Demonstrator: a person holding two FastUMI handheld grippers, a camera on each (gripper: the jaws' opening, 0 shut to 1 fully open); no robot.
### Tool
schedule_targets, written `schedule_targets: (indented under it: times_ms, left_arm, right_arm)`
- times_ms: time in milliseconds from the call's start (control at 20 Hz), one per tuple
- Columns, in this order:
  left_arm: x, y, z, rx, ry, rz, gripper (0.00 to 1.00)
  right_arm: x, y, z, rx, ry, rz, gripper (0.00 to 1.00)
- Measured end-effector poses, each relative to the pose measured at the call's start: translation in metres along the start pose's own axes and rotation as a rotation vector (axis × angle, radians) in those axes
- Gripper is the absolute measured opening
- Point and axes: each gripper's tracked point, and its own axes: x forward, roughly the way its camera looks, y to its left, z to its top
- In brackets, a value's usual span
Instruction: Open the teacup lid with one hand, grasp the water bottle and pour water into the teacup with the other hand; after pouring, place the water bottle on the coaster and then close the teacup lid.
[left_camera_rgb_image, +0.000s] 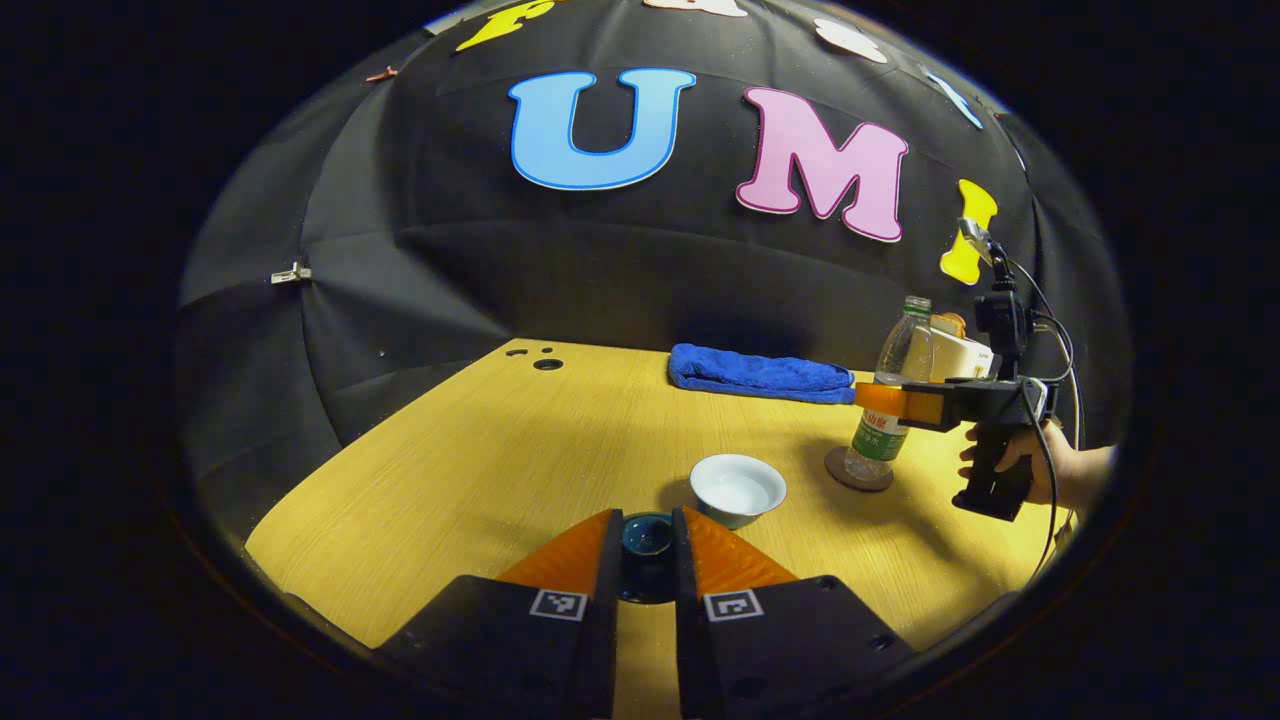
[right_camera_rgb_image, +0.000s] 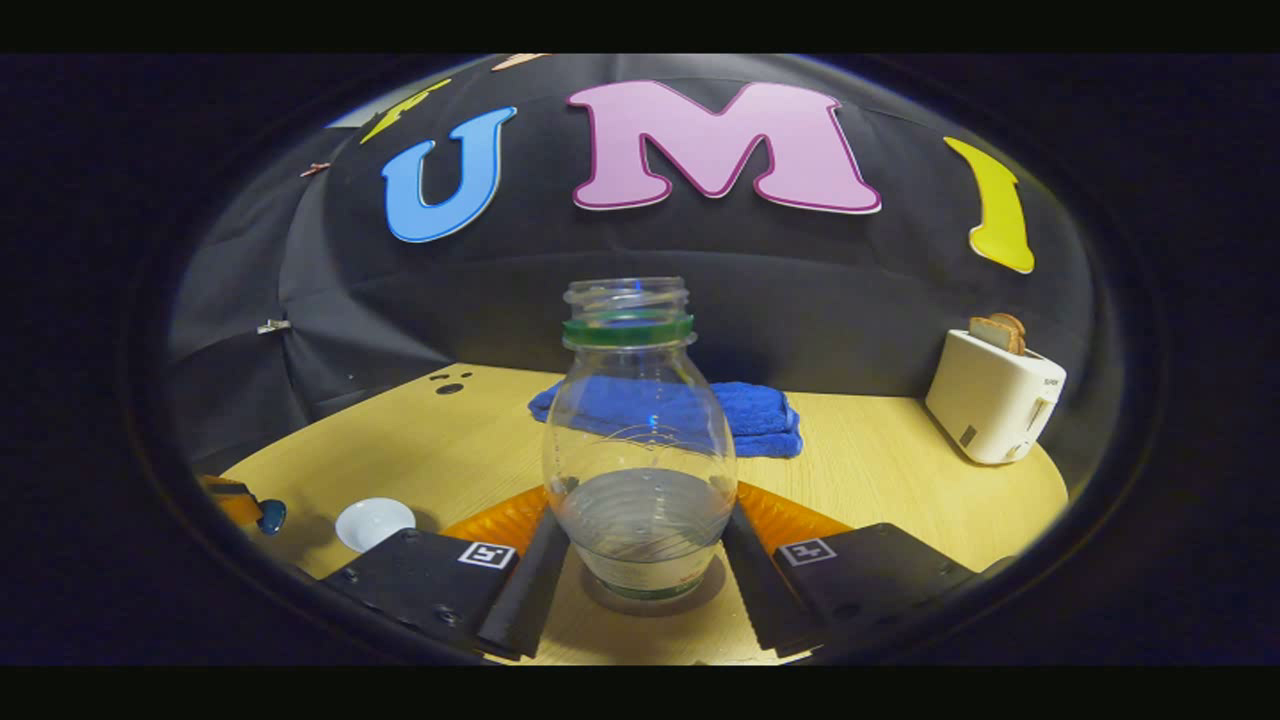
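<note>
Between the fingers of the left hand-held gripper (left_camera_rgb_image: 647, 560) sits the dark blue teacup lid (left_camera_rgb_image: 646, 545), pinched from both sides and held just above the tabletop (left_camera_rgb_image: 480, 450). Just beyond the fingertips stands the white teacup (left_camera_rgb_image: 738, 488), uncovered, its inside pale; whether it holds water I cannot tell. In the right gripper view the same teacup (right_camera_rgb_image: 374, 522) lies far to the left, with the lid (right_camera_rgb_image: 271, 516) and the tip of the left hand-held gripper beside it.

To the right of the teacup in the left gripper view, the water bottle (left_camera_rgb_image: 893, 395) stands upright on the round brown coaster (left_camera_rgb_image: 858, 470). It has no cap, and a green ring circles its neck. The right hand-held gripper (left_camera_rgb_image: 880, 400) reaches in from the right at label height, gripped by a person's hand (left_camera_rgb_image: 1020, 465). In its own view the right hand-held gripper (right_camera_rgb_image: 640, 565) has one finger at each side of the water bottle (right_camera_rgb_image: 640, 440), close against the clear wall; whether both actually press on it I cannot tell. Water fills only the lower part of the bottle.

Behind, near the booth wall, a folded blue towel (left_camera_rgb_image: 760, 374) lies on the tabletop. A white toaster (right_camera_rgb_image: 995, 398) with bread slices in its slots stands at the right rear.
</note>
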Motion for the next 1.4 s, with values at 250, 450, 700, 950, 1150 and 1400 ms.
schedule_targets:
  times_ms: [250, 450, 700, 950, 1150, 1400]
  left_arm:
    - [0.0, -0.007, 0.005, 0.009, -0.009, -0.003, 0.28]
    - [0.001, -0.008, 0.019, 0.02, -0.034, 0.003, 0.28]
    - [0.01, -0.011, 0.04, 0.02, -0.076, 0.0, 0.28]
    - [0.031, -0.027, 0.047, 0.035, -0.087, -0.038, 0.28]
    - [0.052, -0.051, 0.043, 0.026, -0.086, -0.085, 0.28]
    - [0.081, -0.071, 0.036, 0.055, -0.084, -0.122, 0.28]
  right_arm:
    - [-0.002, 0.002, -0.005, 0.012, 0.017, 0.01, 0.99]
    - [-0.011, 0.001, -0.011, 0.019, 0.026, 0.005, 0.99]
    - [-0.035, 0.001, -0.021, -0.016, 0.04, 0.007, 0.99]
    - [-0.067, -0.002, -0.034, -0.042, 0.053, -0.003, 0.99]
    - [-0.091, 0.002, -0.043, -0.007, 0.084, 0.019, 0.99]
    - [-0.111, -0.008, -0.036, -0.046, 0.079, 0.001, 0.99]
